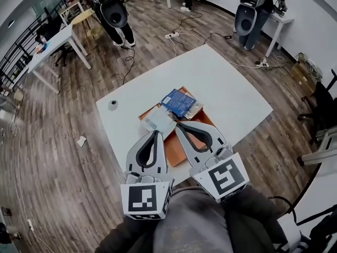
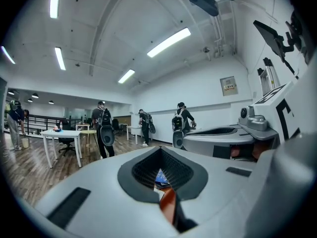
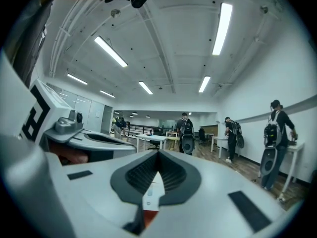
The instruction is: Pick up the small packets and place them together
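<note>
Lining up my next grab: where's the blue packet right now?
Head view, centre: the blue packet sits at the far end of the orange board on the white table, just up and right of the white packet.

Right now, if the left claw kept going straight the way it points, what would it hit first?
Probably nothing close. The left gripper points about level across the room, above the blue packet and tray. The way looks free until a person by the far wall, though depth is hard to judge.
</note>
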